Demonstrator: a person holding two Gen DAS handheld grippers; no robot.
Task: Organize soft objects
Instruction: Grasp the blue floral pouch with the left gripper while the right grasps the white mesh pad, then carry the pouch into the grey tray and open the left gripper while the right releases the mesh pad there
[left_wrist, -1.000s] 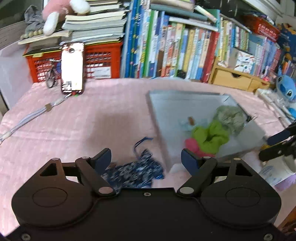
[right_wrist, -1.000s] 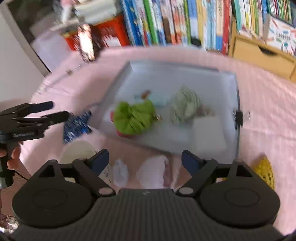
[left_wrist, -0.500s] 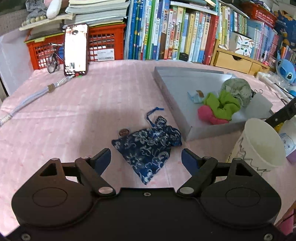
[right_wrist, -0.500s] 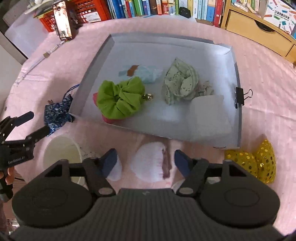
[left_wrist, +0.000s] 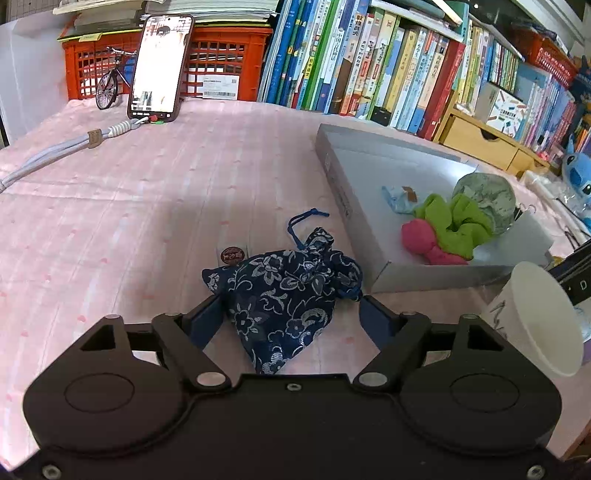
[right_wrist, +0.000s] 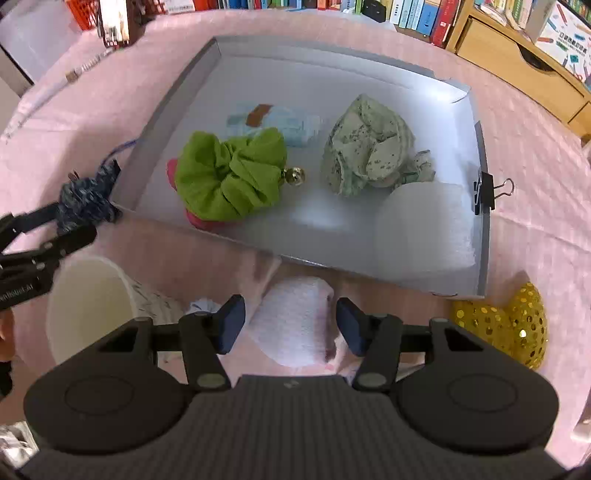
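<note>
You had the navy floral pouch (left_wrist: 286, 295) lying flat beside the grey tray (left_wrist: 354, 206); green scrunchie (right_wrist: 231, 175) over pink one (right_wrist: 197, 218), pale-green pouch (right_wrist: 365, 147) inside | white fluffy piece (right_wrist: 295, 325) lay just outside its near wall

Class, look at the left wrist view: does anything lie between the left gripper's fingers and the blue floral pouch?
Nothing visible does. The blue floral pouch lies directly between the left gripper fingers, whose jaws have just been closing around it. The paper cup stands off to the side.

Chinese titles run down the book spines (left_wrist: 354, 66), too small to read; the crate's white barcode label (left_wrist: 220, 85) is illegible too.
</note>
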